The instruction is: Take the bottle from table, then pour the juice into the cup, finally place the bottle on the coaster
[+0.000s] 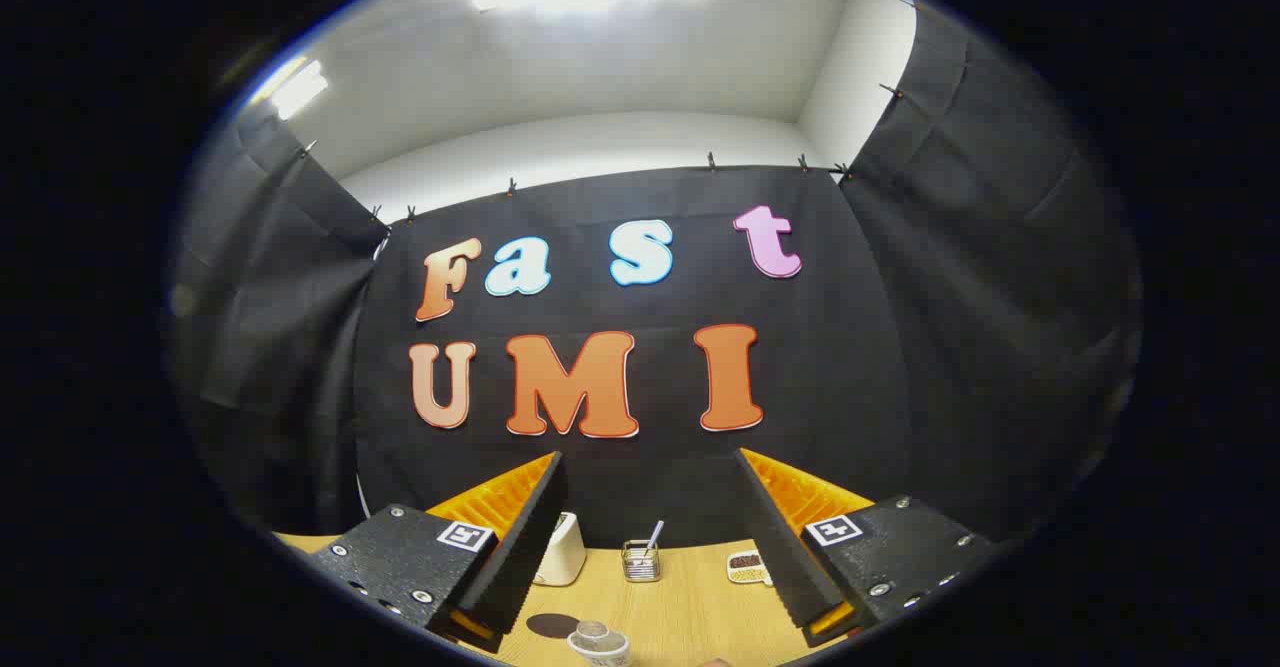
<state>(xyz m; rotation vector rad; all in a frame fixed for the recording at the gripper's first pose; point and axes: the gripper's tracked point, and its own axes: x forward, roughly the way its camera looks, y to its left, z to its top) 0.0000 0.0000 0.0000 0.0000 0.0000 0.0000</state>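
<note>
**Tongs spread wide above the counter, bottle just below them**

While the tongs (650, 537) hang above the wooden counter (690, 597), their two black fingers (525, 537) stand far apart with nothing between the pads, and each finger shows an orange ribbed backing and a small square marker on its mount. Both fingers tilt upward toward the black cloth wall of the booth, so the counter appears as a narrow strip under and beyond them.

Just below the gap between the fingers, nearer the left finger, sits the top of the bottle (598, 642), seen from above as a pale round cap with a whitish collar; its body is cut off and cannot be made out. Touching nothing, a dark round coaster (552, 625) lies flat on the counter just to the left of the bottle, close under the left fingertip.

Beyond the fingers, near the cloth wall, three things stand in a row. A white container (562, 550) sits partly behind the left finger. A small clear cup (641, 560) with a thin stick leaning in it stands roughly midway between the fingers. A small white dish (748, 567) with dark contents lies next to the right finger.
</note>
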